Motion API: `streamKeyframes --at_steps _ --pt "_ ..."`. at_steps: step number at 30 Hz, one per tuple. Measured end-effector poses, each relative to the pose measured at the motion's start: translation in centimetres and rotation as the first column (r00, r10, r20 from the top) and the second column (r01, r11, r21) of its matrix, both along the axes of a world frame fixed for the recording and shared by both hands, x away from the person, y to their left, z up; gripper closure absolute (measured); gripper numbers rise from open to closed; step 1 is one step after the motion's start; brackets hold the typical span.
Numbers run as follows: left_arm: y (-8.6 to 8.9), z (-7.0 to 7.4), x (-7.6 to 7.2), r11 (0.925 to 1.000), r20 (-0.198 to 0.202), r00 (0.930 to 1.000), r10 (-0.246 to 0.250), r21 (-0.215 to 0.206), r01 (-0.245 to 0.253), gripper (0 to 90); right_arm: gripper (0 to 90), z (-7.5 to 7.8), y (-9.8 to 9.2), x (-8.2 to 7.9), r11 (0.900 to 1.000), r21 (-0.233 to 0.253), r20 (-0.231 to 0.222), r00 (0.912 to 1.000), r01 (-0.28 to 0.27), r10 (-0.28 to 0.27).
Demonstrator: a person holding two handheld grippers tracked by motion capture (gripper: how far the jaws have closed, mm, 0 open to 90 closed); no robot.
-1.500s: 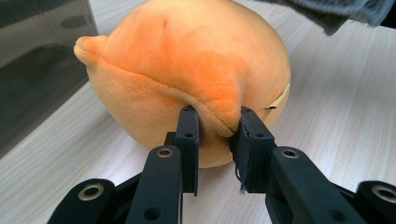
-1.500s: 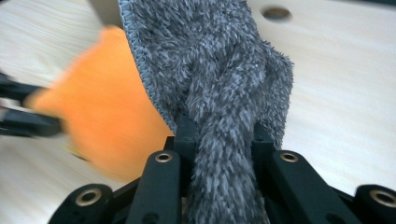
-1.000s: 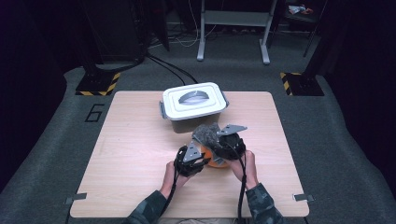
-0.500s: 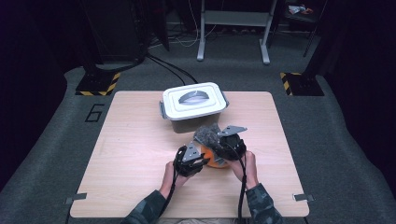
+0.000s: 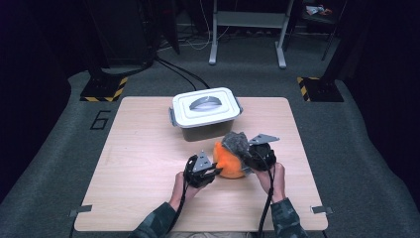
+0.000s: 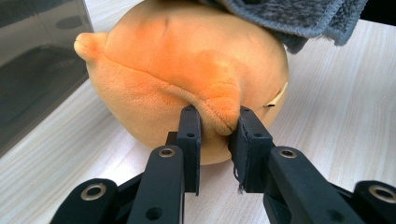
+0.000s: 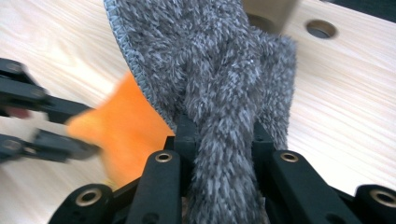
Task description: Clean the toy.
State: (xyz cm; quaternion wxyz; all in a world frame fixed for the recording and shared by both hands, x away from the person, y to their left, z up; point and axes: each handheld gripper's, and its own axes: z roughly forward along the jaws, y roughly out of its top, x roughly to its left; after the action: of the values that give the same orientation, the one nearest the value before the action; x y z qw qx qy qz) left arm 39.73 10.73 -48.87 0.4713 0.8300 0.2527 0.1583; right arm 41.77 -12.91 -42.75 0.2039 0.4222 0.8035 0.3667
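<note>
A: Starting with the big things: the wooden table [image 5: 148, 148] carries a lidded white box [image 5: 205, 111] at its far middle, and just near of that box, slightly right, sits the orange plush ball [image 5: 229, 161].

B: And the grey cloth [image 5: 236, 143]?

A: Draped over the ball's far right top. The right gripper [image 7: 219, 135] has its jaws clamped on a bunched fold of it.

B: The left gripper [image 6: 217, 123]?

A: Pinched tight on a small flap of orange plush at the ball's near left side, steadying it.

B: So which step is this?

A: Wiping or rubbing the ball, I'd judge. Next, the right hand should drag the cloth across the plush while the left keeps its pinch firm, so the ball cannot roll.
</note>
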Motion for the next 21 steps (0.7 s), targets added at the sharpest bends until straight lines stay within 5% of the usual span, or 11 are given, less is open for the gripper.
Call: streamKeyframes --at_steps 4,11,21 --pt "0.1 0.0 0.1 1.0000 0.003 1.0000 -0.001 0.009 0.001 74.3 72.6 -0.9 -1.7 0.2 0.998 -0.021 -0.014 0.9984 0.055 -0.055" --pt "0.2 -0.2 0.1 0.9999 0.002 1.0000 0.001 0.010 -0.001 74.3 72.6 -3.8 -4.4 0.8 0.992 0.025 -0.087 0.9891 0.121 -0.118" --pt "0.5 -0.3 0.2 1.0000 -0.011 0.9999 0.003 -0.001 -0.003 74.1 72.7 -7.8 -5.4 1.6 0.985 0.025 -0.193 0.9676 0.170 -0.162"
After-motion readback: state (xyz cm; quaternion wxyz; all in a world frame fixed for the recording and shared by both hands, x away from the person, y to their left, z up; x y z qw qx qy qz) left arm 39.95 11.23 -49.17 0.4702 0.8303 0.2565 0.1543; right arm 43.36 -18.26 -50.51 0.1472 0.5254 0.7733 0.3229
